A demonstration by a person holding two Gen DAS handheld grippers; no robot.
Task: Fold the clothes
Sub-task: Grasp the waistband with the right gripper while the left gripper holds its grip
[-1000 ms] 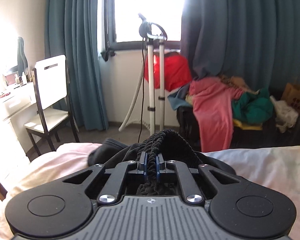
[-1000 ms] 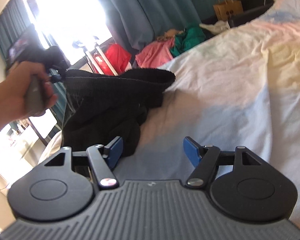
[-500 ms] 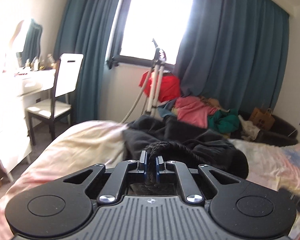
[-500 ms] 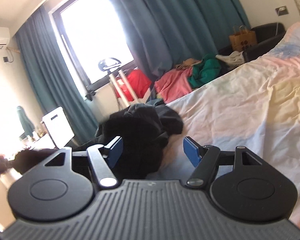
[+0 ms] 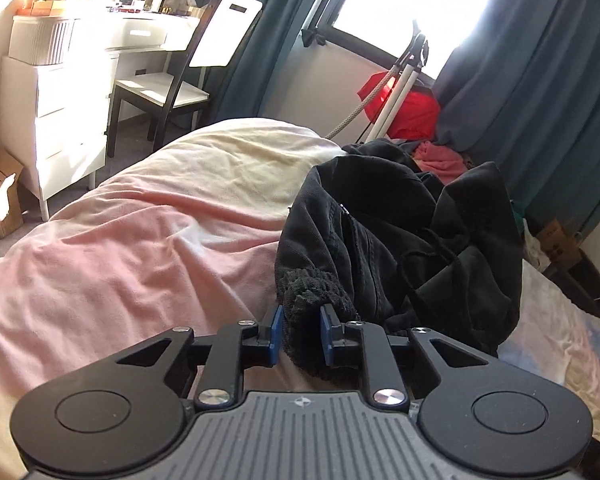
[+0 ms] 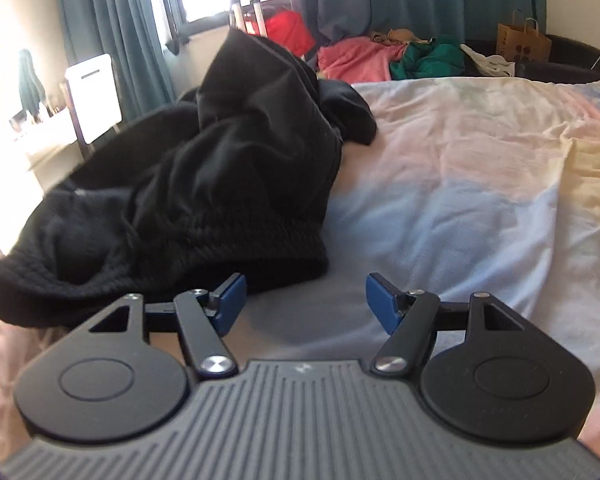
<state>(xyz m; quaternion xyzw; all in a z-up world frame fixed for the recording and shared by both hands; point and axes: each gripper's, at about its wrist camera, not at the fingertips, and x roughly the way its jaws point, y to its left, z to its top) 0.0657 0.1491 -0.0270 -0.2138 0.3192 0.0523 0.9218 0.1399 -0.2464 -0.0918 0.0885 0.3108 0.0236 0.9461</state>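
The left gripper [image 5: 299, 334] has carried the black garment [image 5: 400, 240] down onto the bed [image 5: 140, 240]; its jaws are opening around the ribbed hem.

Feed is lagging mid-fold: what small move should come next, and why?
Probably let the left gripper finish releasing: its jaws are opening, the black garment cuff between them. Then bring the open, empty right gripper onto the ribbed hem just ahead, since the garment lies crumpled on the bed.

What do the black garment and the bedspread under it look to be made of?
Black garment: soft matte fabric, probably cotton fleece or velour, judging by its fuzzy surface and limp folds; the ribbed hem looks knitted, with raised ridges. Bedspread: thin woven cloth, likely cotton, matte, with fine creases and faded pink, cream and blue patches.
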